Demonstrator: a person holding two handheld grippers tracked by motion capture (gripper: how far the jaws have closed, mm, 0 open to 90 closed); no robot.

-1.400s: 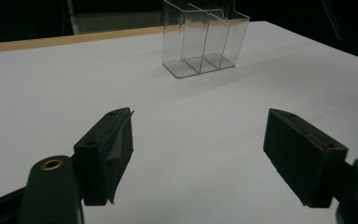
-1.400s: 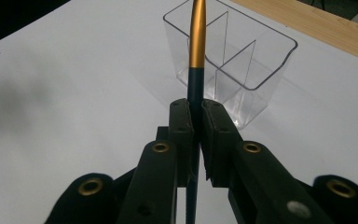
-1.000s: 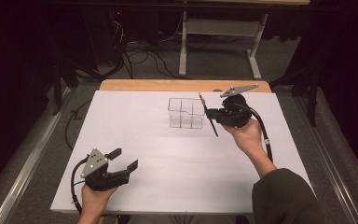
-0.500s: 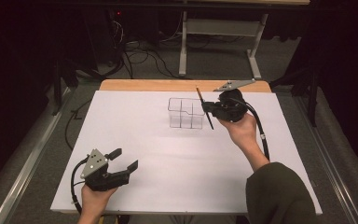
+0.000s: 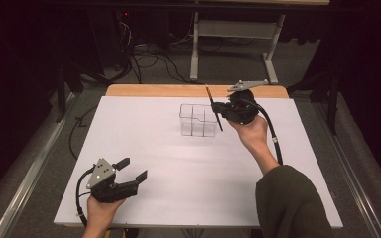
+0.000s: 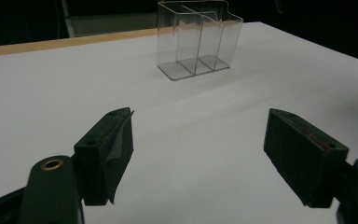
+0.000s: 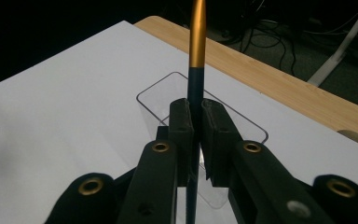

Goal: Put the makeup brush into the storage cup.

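High view — white table (image 5: 144, 144), dark cabled floor (image 5: 149, 59); left hand-held gripper (image 5: 131, 170) agape, right hand-held gripper (image 5: 218, 110) pinching pen (image 5: 215, 108).

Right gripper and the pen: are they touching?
Touching. In the right gripper view the right gripper has both jaws pressed against the dark barrel of the pen, no gap either side, above the clear organizer.

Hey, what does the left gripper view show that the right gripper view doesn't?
Left gripper view alone: its open tool with nothing between the jaws, low over the white table.

Right gripper view alone: its tool shut on a dark pencil with a gold end, and the cables on the floor.

Both: the clear divided container on the table.
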